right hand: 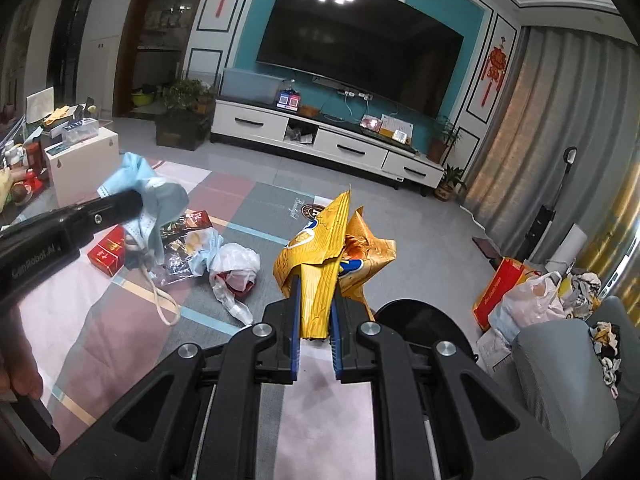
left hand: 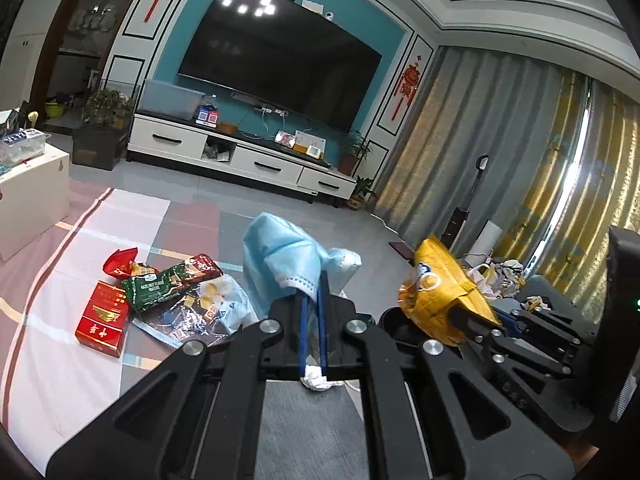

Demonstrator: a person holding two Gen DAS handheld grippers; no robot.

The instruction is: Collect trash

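Observation:
My left gripper (left hand: 314,290) is shut on a crumpled light blue face mask (left hand: 280,256) and holds it above the rug; it also shows in the right wrist view (right hand: 158,200). My right gripper (right hand: 316,284) is shut on a crumpled yellow snack wrapper (right hand: 320,248), also seen to the right in the left wrist view (left hand: 436,288). More trash lies on the rug: a red box (left hand: 102,320), a green wafer wrapper (left hand: 168,282), a clear wrapper (left hand: 192,316) and a white plastic bag (right hand: 234,268).
A black round bin (right hand: 420,320) stands just beyond the right gripper. A grey sofa (right hand: 560,380) and bags (right hand: 520,300) are at the right. A white cabinet (right hand: 80,164) stands at the left, a TV stand (right hand: 320,140) at the back.

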